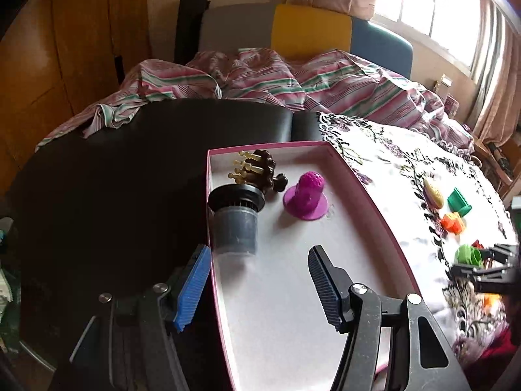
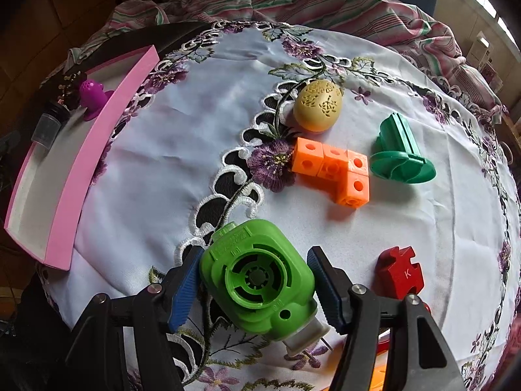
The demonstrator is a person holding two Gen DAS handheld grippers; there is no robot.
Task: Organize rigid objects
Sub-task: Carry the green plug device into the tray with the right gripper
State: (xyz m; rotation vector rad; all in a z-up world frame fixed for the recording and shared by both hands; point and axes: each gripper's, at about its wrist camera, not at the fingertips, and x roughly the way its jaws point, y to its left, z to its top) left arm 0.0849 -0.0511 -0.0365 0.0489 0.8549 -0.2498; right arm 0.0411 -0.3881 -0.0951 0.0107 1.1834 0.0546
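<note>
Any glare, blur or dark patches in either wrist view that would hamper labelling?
Left wrist: window blown out; tablecloth motion-smeared; black surface left of the pink box nearly detail-less. Right wrist: evenly lit and sharp, green adapter crisp, strong fisheye bending at the edges.

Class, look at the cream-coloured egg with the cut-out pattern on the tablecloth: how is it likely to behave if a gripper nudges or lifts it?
The egg looks rounded all over, so a nudge would probably set it rolling. Its pierced shell suggests that it is hollow, likely light. The smooth curve may slip between flat pads.
</note>
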